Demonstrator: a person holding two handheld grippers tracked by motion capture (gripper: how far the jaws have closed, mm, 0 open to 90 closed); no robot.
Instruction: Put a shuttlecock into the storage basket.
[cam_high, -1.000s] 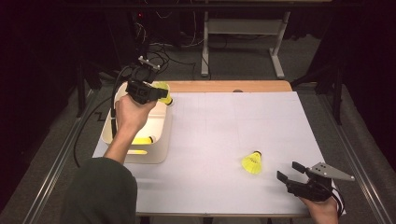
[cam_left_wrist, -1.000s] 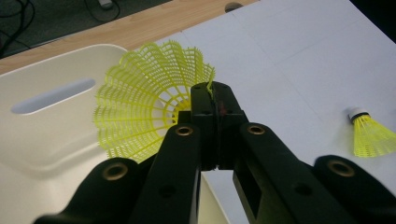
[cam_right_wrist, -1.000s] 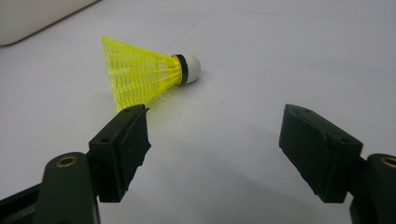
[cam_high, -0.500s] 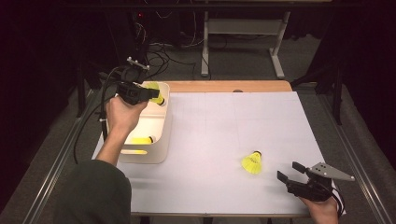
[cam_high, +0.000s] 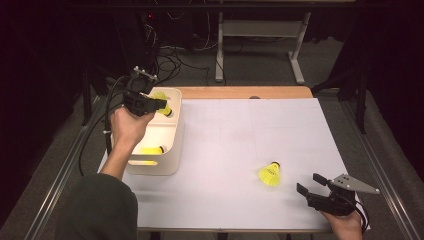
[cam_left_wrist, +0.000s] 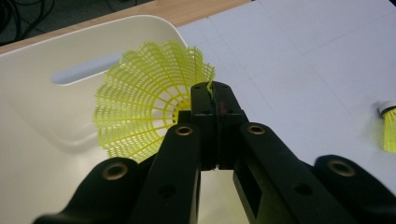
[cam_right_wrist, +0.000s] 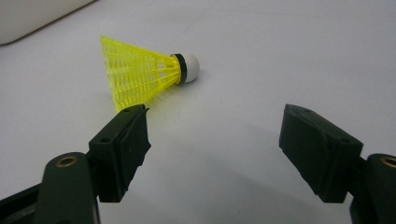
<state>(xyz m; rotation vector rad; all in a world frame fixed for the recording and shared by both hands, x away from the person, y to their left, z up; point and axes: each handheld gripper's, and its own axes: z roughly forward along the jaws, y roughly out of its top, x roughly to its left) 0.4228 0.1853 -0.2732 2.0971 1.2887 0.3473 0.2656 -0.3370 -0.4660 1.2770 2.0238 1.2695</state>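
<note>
- We see the left gripper (cam_high: 161, 105) held over the far end of a white plastic bin (cam_high: 175, 145) that stands at the left side of the table (cam_high: 235, 145).
- In the left gripper view, its jaws are pressed together on the rim of the skirt of a yellow plastic shuttlecock (cam_left_wrist: 144, 112), pinching the mesh between the pads.
- That held shuttlecock (cam_high: 162, 102) hangs above the bin's inside, with its open skirt turned toward the gripper's camera and its cork end pointing away.
- We can make out an oval handle slot (cam_left_wrist: 86, 72) in the bin wall behind the skirt.
- A second yellow shuttlecock (cam_high: 151, 150) lies on the bin's floor, toward the near end.
- A third shuttlecock (cam_high: 270, 174) lies on its side on the white table, well apart from the bin and near the right gripper (cam_high: 314, 184).
- In the right gripper view, the jaws of the right gripper (cam_right_wrist: 212, 140) are spread wide with nothing between them.
- There the lying shuttlecock (cam_right_wrist: 140, 72) rests just beyond the jaws, its white cork tip with a black band pointing right, its skirt close to the left-hand jaw but not touching it.
- The right gripper sits low at the near right corner of the table, held in the person's right hand (cam_high: 345, 225).
</note>
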